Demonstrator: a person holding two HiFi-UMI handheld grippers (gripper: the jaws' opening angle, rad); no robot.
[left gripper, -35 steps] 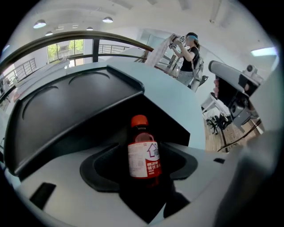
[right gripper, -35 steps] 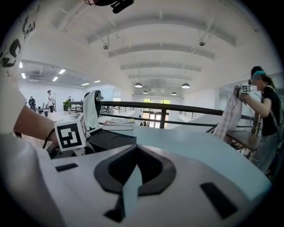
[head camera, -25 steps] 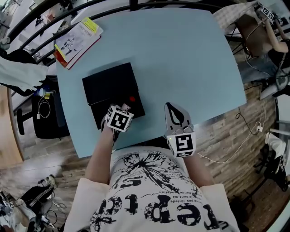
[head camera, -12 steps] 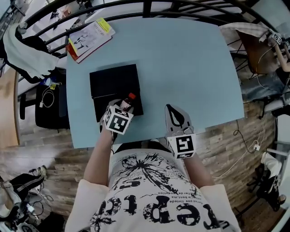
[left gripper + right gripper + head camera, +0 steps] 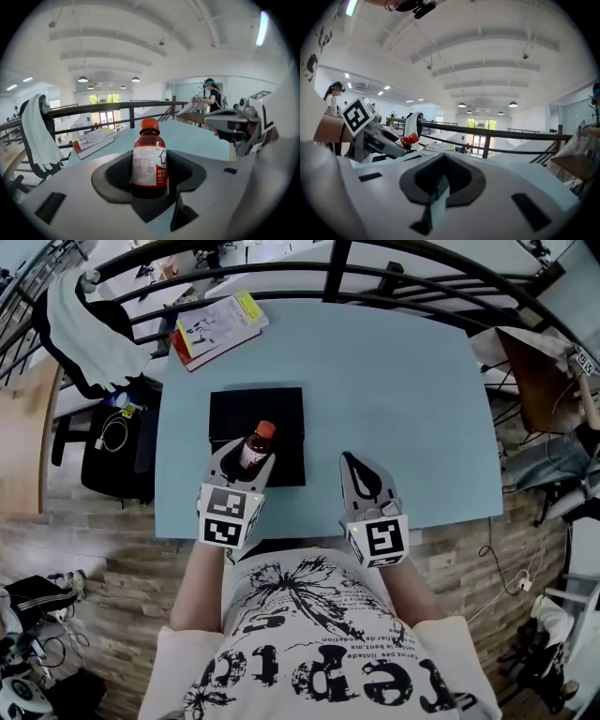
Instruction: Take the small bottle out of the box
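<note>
Left gripper (image 5: pixel 247 456): clamped on the small bottle (image 5: pixel 256 443), held over the black box (image 5: pixel 284 432).
Left gripper view only: the bottle's white label, with pads against both its sides.
Right gripper (image 5: pixel 355 467): jaws together, empty, right of the box.
Change: the bottle sat lower, at the box's near corner.

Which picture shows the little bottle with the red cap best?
The left gripper view. The small bottle stands upright up close, held between the fingers, label and red cap clear. The head view shows it small, from above. The right gripper view catches little but its red cap, at the left.
</note>
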